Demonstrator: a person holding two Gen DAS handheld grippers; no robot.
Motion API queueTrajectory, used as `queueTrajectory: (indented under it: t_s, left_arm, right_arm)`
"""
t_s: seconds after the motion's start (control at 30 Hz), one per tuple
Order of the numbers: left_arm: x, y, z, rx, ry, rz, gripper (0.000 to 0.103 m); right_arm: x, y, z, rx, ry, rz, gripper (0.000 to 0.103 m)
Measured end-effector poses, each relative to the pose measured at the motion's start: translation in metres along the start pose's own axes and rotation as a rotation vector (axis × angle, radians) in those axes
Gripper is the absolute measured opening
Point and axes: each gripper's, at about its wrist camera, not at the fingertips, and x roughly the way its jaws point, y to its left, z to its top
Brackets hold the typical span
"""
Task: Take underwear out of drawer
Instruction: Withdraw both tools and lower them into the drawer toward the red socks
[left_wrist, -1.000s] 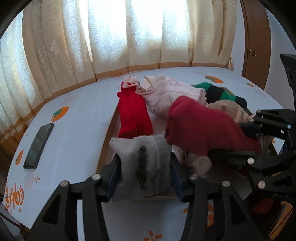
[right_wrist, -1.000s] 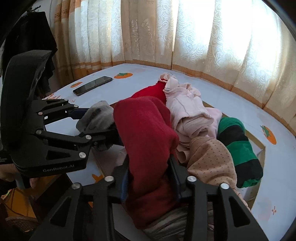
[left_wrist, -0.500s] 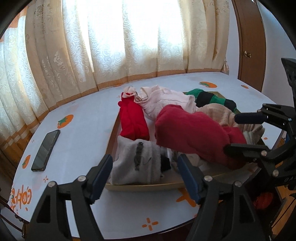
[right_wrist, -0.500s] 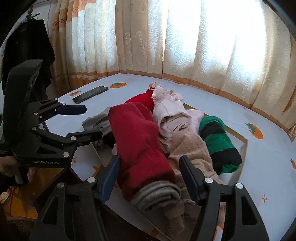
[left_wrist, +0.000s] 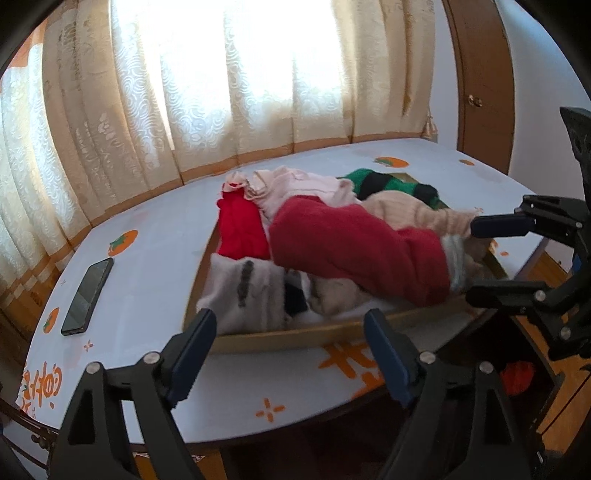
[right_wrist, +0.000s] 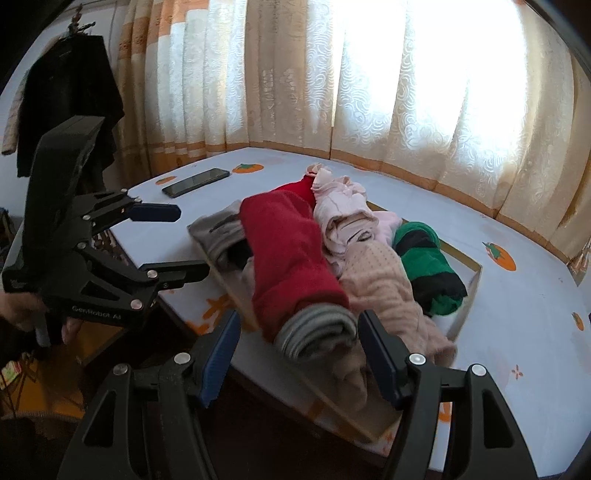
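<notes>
Far left on the white table: a black phone, lying flat. Behind it all, a cream curtain with bright light coming through.

Next, the left gripper, low and close to the near rim of the drawer. Jaws just been opening, now wide apart. Nothing between them, nothing held. Pads just short of the grey piece.

Then the underwear: all of it in the drawer, in a heap, none taken out. Grey piece in the near left corner. Behind that, a bright red piece. In the middle, a big dark red roll, lying across the heap and on top of it. Behind the roll, a pink piece. More to the right, a tan dotted piece, and at the back a green and black piece.

At the right end, the right gripper. Jaws just been opening too, now well apart. Grey striped end of the dark red roll between them, but not squeezed by the pads; a clear gap on the left side. Nothing held.

Far right, past the table, a brown door.
</notes>
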Motion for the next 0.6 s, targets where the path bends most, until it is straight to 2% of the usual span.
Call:
queueTrajectory:
  t_s: [0.17, 0.37, 0.6]
  left_arm:
    - [-0.011, -0.011, -0.009, 0.024, -0.005, -0.023, 0.089]
    - [-0.02, -0.026, -0.026, 0.059, 0.007, -0.048, 0.09]
    - [-0.023, -0.032, -0.055, 0.085, 0.063, -0.054, 0.09]
  right_arm:
    - [-0.019, 0.003, -0.019, -0.007, 0.0, 0.006, 0.068]
    - [-0.033, 0.005, -0.044, -0.018, 0.024, 0.002, 0.068]
    - [-0.045, 0.009, -0.072, -0.061, 0.054, -0.012, 0.068]
